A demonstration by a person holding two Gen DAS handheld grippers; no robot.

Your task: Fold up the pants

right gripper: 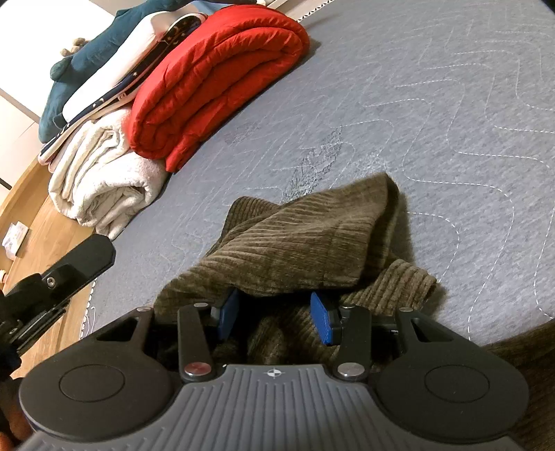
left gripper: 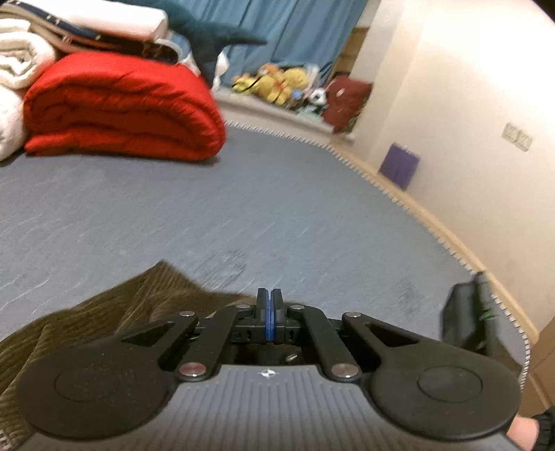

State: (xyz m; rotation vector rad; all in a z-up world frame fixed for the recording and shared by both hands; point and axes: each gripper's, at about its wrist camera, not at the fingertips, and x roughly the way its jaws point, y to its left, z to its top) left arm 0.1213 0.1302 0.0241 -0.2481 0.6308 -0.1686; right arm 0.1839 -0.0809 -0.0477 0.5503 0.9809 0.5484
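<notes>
The pants (right gripper: 305, 249) lie bunched on the mattress (right gripper: 433, 114) near its front edge, partly folded over themselves. The folded quilt (right gripper: 215, 79) sits on the mattress at the far left edge, with rolled towels (right gripper: 104, 173) beside it and stacked bedding (right gripper: 114, 69) behind. The right gripper (right gripper: 274, 317) sits over the pants' near folds.

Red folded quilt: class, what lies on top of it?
On the red folded quilt rests a patterned navy-edged cloth, then a white pillow and a teal plush. How far each extends underneath is hidden.
</notes>
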